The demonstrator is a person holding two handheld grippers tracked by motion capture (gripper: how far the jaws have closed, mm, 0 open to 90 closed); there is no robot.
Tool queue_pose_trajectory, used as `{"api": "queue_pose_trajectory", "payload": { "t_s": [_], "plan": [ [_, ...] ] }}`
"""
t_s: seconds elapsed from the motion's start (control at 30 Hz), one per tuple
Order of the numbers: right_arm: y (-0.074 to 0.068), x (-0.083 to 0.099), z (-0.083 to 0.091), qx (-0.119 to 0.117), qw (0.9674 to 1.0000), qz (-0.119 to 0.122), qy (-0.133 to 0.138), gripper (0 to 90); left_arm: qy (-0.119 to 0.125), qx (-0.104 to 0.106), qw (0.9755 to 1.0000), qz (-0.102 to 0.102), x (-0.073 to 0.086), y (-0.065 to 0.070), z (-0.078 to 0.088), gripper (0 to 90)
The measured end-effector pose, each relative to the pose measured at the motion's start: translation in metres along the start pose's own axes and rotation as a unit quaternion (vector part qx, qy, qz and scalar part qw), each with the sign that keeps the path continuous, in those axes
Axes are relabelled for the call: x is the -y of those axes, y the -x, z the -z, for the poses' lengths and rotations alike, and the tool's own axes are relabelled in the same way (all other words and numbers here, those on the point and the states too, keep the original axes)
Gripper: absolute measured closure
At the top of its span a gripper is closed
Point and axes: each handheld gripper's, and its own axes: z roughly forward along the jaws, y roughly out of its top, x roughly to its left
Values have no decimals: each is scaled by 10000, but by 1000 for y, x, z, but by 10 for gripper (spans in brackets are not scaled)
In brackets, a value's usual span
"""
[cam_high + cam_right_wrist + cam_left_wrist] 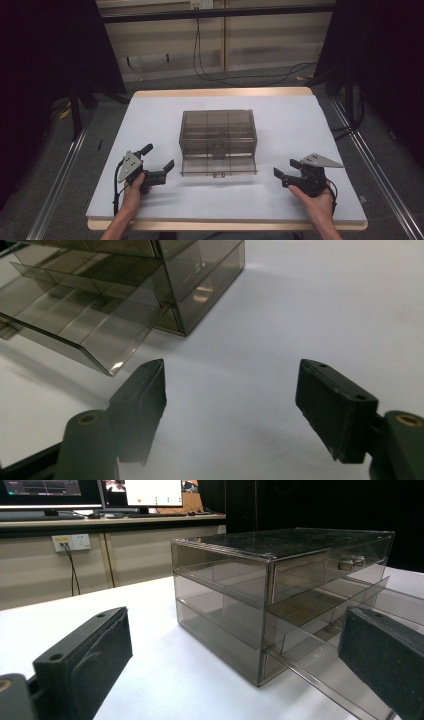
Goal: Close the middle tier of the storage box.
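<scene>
A smoky clear plastic drawer cabinet (pixel 218 134) stands in the middle of the white table (pixel 300 120). Its bottom drawer (pixel 218 167) is pulled out toward the person, with dividers inside and nothing visible in it. My left gripper (pixel 158 162) is open, held just left of the drawer's front corner. In the left gripper view the cabinet (pixel 280 595) rises between the spread jaws, with a small knob (pixel 350 562) on its top drawer. My right gripper (pixel 287 170) is open to the right of the drawer. In the right gripper view the drawer (pixel 85 325) lies ahead to the left.
The table's front edge lies close under both hands. Black cables (pixel 210 70) trail on the floor behind the table. Dark stands flank it on both sides. A monitor (pixel 145 492) and a wall socket (pixel 70 542) appear in the left gripper view's background.
</scene>
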Motion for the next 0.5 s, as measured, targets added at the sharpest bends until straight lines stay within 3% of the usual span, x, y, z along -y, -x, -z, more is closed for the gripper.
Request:
{"api": "queue_pose_trajectory", "payload": {
  "t_s": [0.27,0.5],
  "plan": [
    [2,-1,6,-212,9997,-117,67,357,-13,6,10000,-31,0,0,0,8],
    [-4,-1,9,-516,9986,-53,51,539,-8,24,10000,-56,0,0,0,8]
  ]
}}
